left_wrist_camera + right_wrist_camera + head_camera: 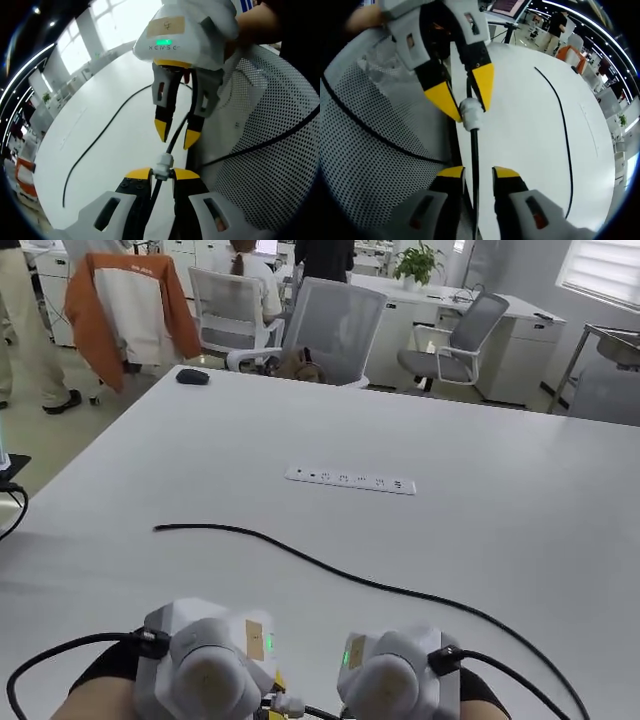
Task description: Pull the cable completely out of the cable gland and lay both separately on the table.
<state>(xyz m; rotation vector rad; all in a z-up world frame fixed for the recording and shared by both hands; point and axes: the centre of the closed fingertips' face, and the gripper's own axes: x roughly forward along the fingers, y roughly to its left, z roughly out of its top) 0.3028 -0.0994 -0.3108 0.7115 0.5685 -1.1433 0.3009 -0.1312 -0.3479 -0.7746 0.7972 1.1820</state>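
A long black cable (330,570) snakes across the white table (480,510) toward me. One end of it passes through a small white cable gland (163,167), held just off the table's near edge. My left gripper (162,174) is shut on the gland, its yellow fingertips pressing both sides. In the right gripper view the gland (469,113) sits at the tips of the left gripper (465,102). My right gripper (477,172) faces it, open, with the cable (474,160) running loose between its fingers. From the left gripper view the right gripper (176,135) straddles the cable a short way beyond the gland.
A white power strip (350,481) lies mid-table and a dark mouse (192,376) at the far left edge. Office chairs (335,330) and an orange jacket (130,310) stand beyond the table. A mesh chair back (260,165) is close under the grippers.
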